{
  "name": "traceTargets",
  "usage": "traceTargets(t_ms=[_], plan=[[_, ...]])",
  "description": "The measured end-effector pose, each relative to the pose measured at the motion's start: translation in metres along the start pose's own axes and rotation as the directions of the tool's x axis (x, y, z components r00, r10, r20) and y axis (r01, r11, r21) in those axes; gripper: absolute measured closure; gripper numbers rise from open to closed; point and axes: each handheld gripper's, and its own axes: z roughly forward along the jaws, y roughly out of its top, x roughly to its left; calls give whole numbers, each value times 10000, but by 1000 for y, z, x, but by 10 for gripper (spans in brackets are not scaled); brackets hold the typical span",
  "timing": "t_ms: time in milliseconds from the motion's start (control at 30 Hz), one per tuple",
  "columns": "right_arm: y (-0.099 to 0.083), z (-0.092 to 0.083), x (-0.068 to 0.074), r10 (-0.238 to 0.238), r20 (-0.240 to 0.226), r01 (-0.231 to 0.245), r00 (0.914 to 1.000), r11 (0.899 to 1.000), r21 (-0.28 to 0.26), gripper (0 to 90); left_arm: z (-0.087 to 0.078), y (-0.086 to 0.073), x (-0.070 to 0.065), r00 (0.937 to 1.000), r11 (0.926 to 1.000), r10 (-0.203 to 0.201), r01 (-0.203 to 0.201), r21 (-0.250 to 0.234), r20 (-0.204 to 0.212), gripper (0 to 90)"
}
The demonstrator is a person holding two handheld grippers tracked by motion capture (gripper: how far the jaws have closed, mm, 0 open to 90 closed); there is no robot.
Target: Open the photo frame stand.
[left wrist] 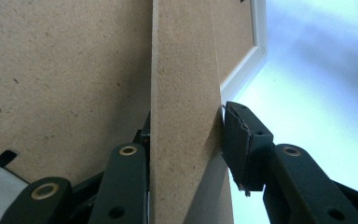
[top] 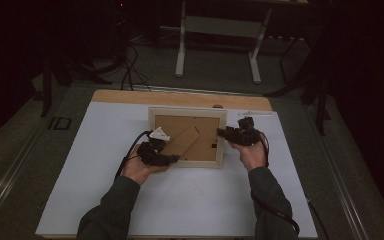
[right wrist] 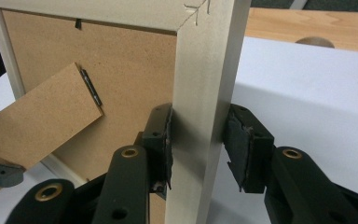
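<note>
Dark grey-green sleeves (top: pixel 112 210) cover both forearms. Each gripper has black fingers (right wrist: pixel 247 144) with brass-ringed screw holes, worn pads and a trailing black cable (top: pixel 280 215).

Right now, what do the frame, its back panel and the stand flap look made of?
Frame: looks like pale painted or whitewashed wood, matte; a mitred corner joint shows in the right gripper view.
Back panel: brown fibreboard or hardboard, raw and speckled, by its look.
Stand flap: the same brown board, thin, with a cut edge and a small dark hinge; it could be dense card.

Dim room: grey floor (top: pixel 215 75), white-legged table frame (top: pixel 220 30) behind the table (top: pixel 180 97).
</note>
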Motion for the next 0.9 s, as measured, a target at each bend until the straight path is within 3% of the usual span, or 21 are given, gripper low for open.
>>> traceTargets(t_ms=[900], plan=[[7,-6,14,-959,239,969,9951,9944,-428,622,-2,5,4,9986,10000,-55,51,-85,-535,716]])
